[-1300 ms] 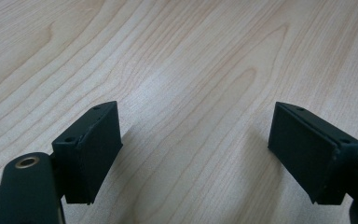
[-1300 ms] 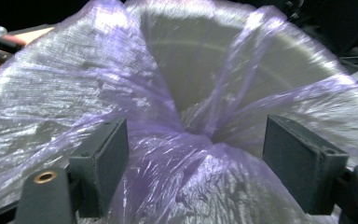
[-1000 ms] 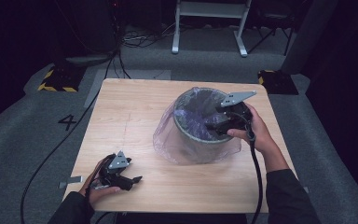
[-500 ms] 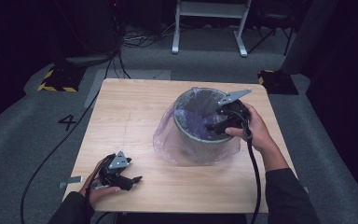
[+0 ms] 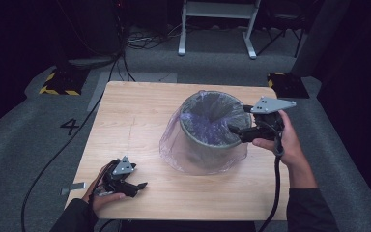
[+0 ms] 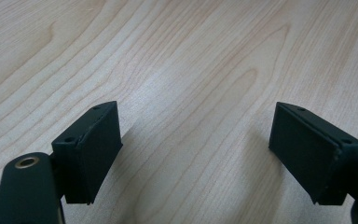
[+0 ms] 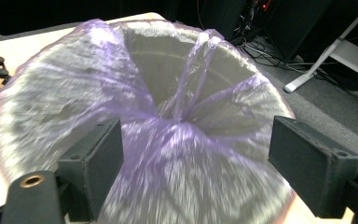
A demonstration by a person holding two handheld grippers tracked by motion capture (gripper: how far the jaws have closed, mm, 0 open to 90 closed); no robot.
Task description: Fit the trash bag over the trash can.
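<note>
Overhead light brightens my table (image 5: pixel 140 121) while the surrounding floor stays dim. The purple bag (image 7: pixel 168 154) blurs close to my right gripper (image 7: pixel 193 165); soft shadows trail both jaws.

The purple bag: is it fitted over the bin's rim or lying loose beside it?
Fitted: the purple bag drapes over the bin's rim and lines its inside.
</note>
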